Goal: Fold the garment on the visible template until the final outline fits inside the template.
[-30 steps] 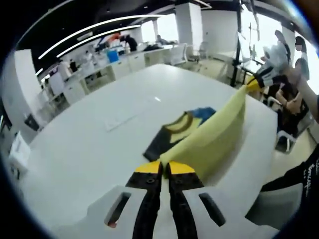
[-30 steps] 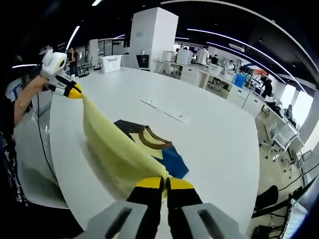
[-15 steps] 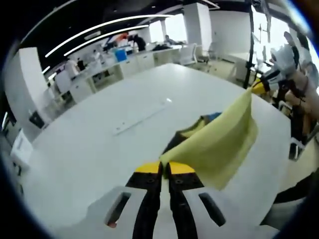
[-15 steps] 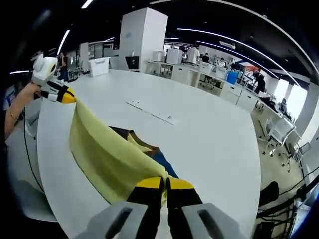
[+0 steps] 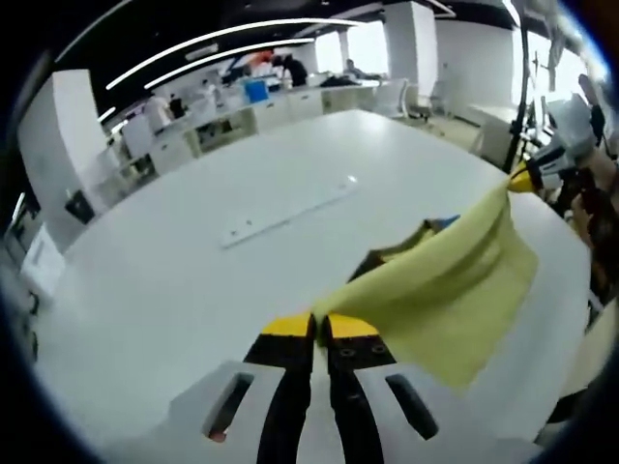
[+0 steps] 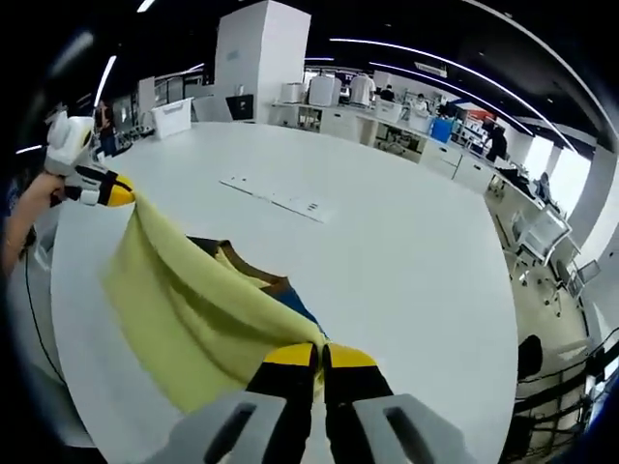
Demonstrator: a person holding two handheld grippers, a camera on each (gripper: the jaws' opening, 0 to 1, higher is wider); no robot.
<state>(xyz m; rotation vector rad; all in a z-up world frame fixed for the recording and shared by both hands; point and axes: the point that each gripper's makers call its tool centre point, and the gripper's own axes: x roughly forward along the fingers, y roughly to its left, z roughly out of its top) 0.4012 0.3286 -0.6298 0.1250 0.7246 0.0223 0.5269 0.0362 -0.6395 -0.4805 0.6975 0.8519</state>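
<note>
White table (image 5: 193, 261) bears garment (image 5: 455, 280), lifted by both tongs.

A big white table (image 5: 193, 280) takes up most of the room in front. A long flat white strip (image 5: 287, 208) lies on it. Behind the table stand rows of white desks (image 5: 280, 108) with boxes and other things on top, and a blue box (image 5: 256, 91) sits among them. A fat white pillar (image 6: 253, 58) goes up to the dark ceiling. Long thin lights (image 5: 232, 48) curve across the ceiling. Bright windows (image 5: 360, 46) glow at the far end. White chairs (image 6: 542, 246) stand off to one side of the table. The floor by the chairs looks pale and shiny.
</note>
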